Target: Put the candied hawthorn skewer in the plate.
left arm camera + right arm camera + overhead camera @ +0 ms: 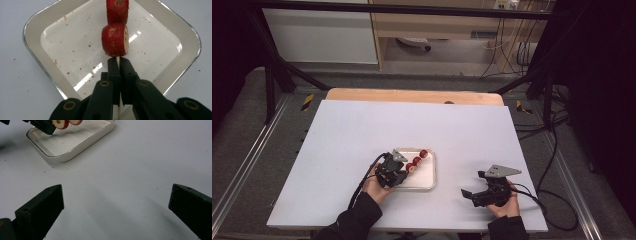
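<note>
Writing: I can read none on the skewer or tray
Skewer [118, 61]: thin pale stick; red speckled strawberry slices [115, 40] threaded on it; held over my white tray [37, 25]
Left gripper [118, 65]: my jaws clamped tight on the stick
Right gripper [116, 195]: my jaws spread wide over the bare table [140, 157], well apart from the tray

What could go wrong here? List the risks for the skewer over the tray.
1. The left gripper pinches only the thin skewer stick at one end; the loaded stick may pivot or slip.
2. The strawberry pieces could slide off the stick; some may miss the tray.
3. The right gripper hangs open, away over the table, so it cannot steady the skewer.
</note>
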### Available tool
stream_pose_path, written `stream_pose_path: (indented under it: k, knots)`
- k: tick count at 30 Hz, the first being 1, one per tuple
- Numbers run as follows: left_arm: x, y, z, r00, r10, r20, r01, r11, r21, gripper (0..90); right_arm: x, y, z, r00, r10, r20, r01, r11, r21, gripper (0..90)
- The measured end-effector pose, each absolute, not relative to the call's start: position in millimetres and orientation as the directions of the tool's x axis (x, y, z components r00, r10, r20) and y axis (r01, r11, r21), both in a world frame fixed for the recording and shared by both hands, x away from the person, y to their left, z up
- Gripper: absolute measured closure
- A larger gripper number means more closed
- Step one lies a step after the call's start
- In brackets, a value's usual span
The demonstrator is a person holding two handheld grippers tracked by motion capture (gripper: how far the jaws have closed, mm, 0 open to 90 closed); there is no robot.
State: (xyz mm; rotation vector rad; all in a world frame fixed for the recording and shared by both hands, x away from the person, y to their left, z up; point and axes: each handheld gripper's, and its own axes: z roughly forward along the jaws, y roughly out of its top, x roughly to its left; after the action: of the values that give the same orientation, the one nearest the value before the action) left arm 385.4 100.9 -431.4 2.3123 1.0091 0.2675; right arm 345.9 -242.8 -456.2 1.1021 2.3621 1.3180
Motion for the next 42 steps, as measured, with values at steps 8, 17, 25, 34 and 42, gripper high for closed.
stream_pose_path:
  k: [8, 17, 25, 34, 42]
  knots:
    - [385.2, 101.2, -433.5, 0.691, 0.721, -0.043, 0.601, -0.54, 0.59, 87.5, 345.8, -243.0, -456.0, -0.692, 0.704, 0.161, 0.507, 0.315, 0.803, 0.5]
    - [381.5, 110.2, -429.1, 0.736, 0.674, -0.057, 0.549, -0.545, 0.634, 68.6, 345.7, -242.9, -456.4, -0.684, 0.71, 0.164, 0.515, 0.311, 0.799, 0.5]
    - [373.3, 130.8, -418.3, 0.754, 0.657, 0.005, 0.471, -0.546, 0.693, 34.7, 345.7, -242.5, -456.8, -0.683, 0.711, 0.168, 0.522, 0.313, 0.793, 0.5]
    - [364.1, 164.0, -414.6, 0.748, 0.663, -0.034, 0.478, -0.503, 0.72, 17.4, 345.8, -243.0, -456.5, -0.681, 0.713, 0.168, 0.526, 0.316, 0.79, 0.5]
    - [358.2, 204.6, -423.1, 0.718, 0.692, -0.075, 0.517, -0.457, 0.724, 12.1, 345.7, -242.7, -456.8, -0.677, 0.715, 0.171, 0.532, 0.316, 0.785, 0.4]
